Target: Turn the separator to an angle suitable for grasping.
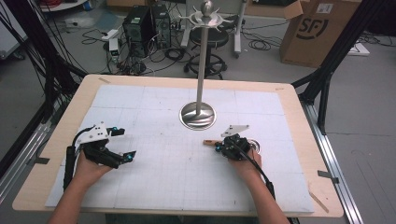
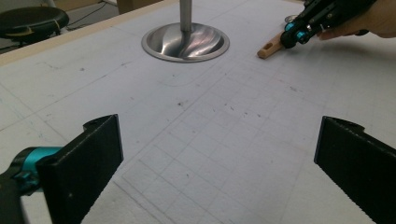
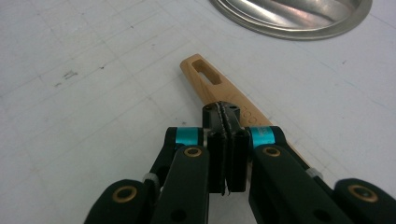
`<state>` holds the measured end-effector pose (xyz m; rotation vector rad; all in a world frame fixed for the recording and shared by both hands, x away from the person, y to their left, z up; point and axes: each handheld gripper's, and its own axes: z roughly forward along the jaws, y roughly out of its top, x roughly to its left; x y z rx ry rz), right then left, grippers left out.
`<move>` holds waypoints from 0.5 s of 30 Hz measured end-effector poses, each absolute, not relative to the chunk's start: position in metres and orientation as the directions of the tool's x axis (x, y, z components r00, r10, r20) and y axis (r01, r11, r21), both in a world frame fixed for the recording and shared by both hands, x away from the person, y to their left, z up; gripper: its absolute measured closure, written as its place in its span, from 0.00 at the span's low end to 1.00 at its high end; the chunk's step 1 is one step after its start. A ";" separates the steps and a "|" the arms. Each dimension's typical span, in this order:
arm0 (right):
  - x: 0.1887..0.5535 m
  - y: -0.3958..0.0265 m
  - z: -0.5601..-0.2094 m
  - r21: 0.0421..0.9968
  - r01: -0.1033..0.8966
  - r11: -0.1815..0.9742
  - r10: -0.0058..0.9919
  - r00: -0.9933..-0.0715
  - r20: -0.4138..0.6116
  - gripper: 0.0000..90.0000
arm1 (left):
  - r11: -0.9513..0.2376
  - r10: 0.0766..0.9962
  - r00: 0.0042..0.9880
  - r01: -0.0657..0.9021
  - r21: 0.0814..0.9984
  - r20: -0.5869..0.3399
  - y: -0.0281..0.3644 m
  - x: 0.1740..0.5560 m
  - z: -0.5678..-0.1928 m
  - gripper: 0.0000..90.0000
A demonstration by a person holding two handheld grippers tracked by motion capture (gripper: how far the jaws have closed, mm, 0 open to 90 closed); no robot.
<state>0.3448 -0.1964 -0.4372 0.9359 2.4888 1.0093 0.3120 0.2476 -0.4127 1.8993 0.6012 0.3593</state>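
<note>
A wooden handle with a slot at its end lies flat on the white mat. My right gripper is shut, its pads pressed together directly over that handle, which runs on under the jaws; I see nothing between the pads. In the high view the handle sticks out to the left of the right gripper, and a round metal piece shows behind the hand. My left gripper rests at the mat's left side, jaws wide open and empty. From the left gripper view the right gripper and handle lie far off.
A metal stand with a round base and a tall pole topped with hooks rises from the mat's far middle. The base sits just beyond the handle's tip. The wooden table edge frames the white mat.
</note>
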 end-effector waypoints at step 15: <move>0.331 -0.214 -0.412 0.802 0.382 0.459 0.614 -0.789 0.025 0.78 | -0.308 0.557 0.830 0.241 0.920 -0.031 0.249 0.311 -0.412 0.02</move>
